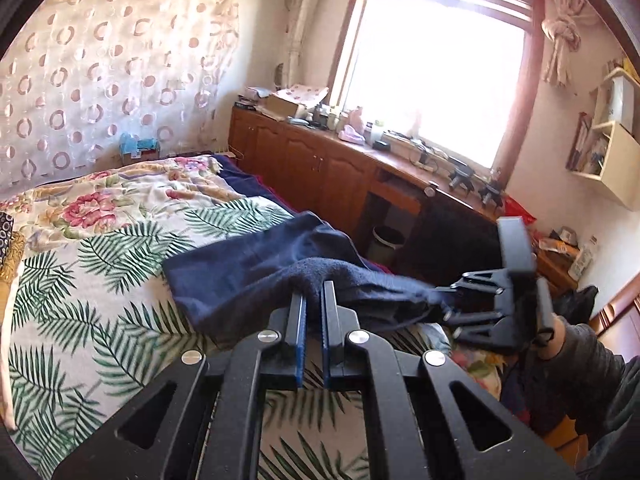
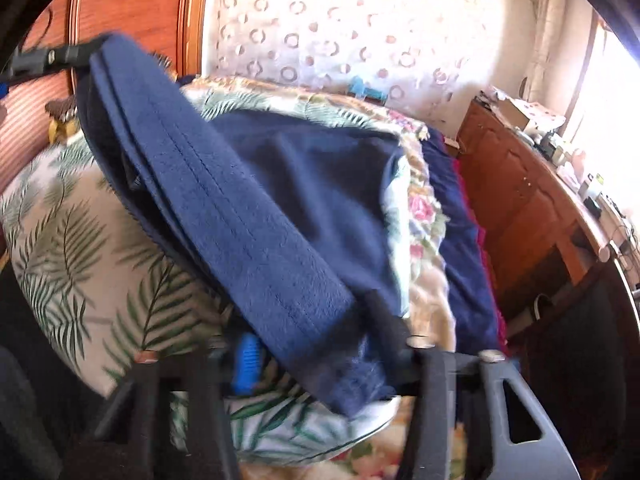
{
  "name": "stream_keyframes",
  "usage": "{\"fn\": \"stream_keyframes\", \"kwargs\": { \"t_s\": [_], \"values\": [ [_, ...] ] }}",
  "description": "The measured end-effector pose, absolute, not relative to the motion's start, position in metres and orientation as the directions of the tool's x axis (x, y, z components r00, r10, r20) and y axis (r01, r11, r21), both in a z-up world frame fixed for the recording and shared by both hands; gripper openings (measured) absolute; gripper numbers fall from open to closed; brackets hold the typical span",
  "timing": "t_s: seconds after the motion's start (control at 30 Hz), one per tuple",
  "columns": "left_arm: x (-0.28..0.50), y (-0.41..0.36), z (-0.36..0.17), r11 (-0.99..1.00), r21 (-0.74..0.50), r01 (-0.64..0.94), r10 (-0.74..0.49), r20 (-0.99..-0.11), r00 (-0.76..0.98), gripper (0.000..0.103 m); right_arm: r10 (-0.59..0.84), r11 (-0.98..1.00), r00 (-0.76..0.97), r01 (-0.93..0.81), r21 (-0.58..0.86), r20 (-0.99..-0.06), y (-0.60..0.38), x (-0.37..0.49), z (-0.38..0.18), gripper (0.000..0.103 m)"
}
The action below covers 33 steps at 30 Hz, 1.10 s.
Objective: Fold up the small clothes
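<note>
Leaf-print bedspread beside wooden cabinets

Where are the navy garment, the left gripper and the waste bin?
navy garment (image 1: 240, 276), left wrist view, flat spread part.
left gripper (image 1: 314, 292), left wrist view, between fingertips.
waste bin (image 1: 386, 240), left wrist view, rim.

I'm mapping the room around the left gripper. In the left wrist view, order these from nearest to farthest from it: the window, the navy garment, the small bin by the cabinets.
1. Navy garment: pinched at the left gripper fingertips, draped over the bed.
2. Small bin: on the floor beyond the bed, under the desk opening.
3. Window: on the far wall, above the wooden cabinets.
</note>
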<state>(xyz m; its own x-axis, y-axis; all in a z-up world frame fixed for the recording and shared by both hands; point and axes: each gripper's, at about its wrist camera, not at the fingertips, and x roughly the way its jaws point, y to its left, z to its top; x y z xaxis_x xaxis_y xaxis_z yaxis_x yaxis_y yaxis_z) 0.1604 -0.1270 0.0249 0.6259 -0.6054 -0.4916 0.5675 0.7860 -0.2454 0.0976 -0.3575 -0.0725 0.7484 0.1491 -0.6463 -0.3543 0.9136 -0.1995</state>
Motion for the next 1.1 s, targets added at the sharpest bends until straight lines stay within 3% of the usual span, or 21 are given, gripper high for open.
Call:
{"fn": "stream_keyframes", "kwargs": {
  "t_s": [0.1, 0.27, 0.47, 0.53, 0.6, 0.63, 0.73, 0.77, 0.87, 1.1],
  "values": [
    [0.182, -0.118, 0.025, 0.811, -0.244, 0.532, -0.577, -0.492, 0.653, 0.007, 0.155, 0.909, 0.783, -0.353, -0.223, -0.603, -0.351, 0.107, -0.050, 0.011],
    [0.222, -0.104, 0.020, 0.852, -0.234, 0.467, -0.517, -0.512, 0.686, 0.007, 0.171, 0.896, 0.820, -0.361, -0.261, -0.546, -0.326, 0.159, -0.022, 0.009],
    [0.267, -0.098, -0.004, 0.898, -0.201, 0.391, -0.430, -0.583, 0.689, 0.008, 0.218, 0.904, 0.800, -0.381, -0.193, -0.559, -0.297, 0.235, -0.032, 0.009],
    [0.275, -0.097, -0.009, 0.901, -0.193, 0.388, -0.422, -0.598, 0.682, 0.015, 0.239, 0.909, 0.780, -0.388, -0.148, -0.579, -0.295, 0.253, -0.040, 0.010],
    [0.277, -0.096, -0.010, 0.907, -0.179, 0.381, -0.409, -0.594, 0.693, 0.032, 0.238, 0.914, 0.767, -0.384, -0.129, -0.596, -0.298, 0.267, -0.048, 0.015],
    [0.278, -0.094, -0.010, 0.907, -0.178, 0.382, -0.410, -0.587, 0.698, 0.045, 0.237, 0.917, 0.764, -0.379, -0.122, -0.600, -0.302, 0.272, -0.050, 0.015],
    [0.287, -0.092, -0.012, 0.901, -0.189, 0.390, -0.421, -0.592, 0.687, 0.062, 0.256, 0.925, 0.746, -0.373, -0.068, -0.615, -0.311, 0.285, -0.049, 0.029],
    [0.291, -0.093, -0.015, 0.902, -0.185, 0.390, -0.418, -0.601, 0.682, 0.067, 0.259, 0.929, 0.741, -0.367, -0.050, -0.619, -0.312, 0.291, -0.043, 0.038],
    [0.299, -0.097, -0.028, 0.910, -0.168, 0.378, -0.394, -0.633, 0.667, 0.067, 0.273, 0.941, 0.751, -0.337, 0.006, -0.601, -0.322, 0.307, -0.035, 0.054],
    [0.310, -0.108, -0.053, 0.909, -0.170, 0.380, -0.384, -0.697, 0.605, 0.067, 0.221, 0.968, 0.795, -0.250, 0.027, -0.566, -0.345, 0.319, -0.010, 0.055]
  ]
}}
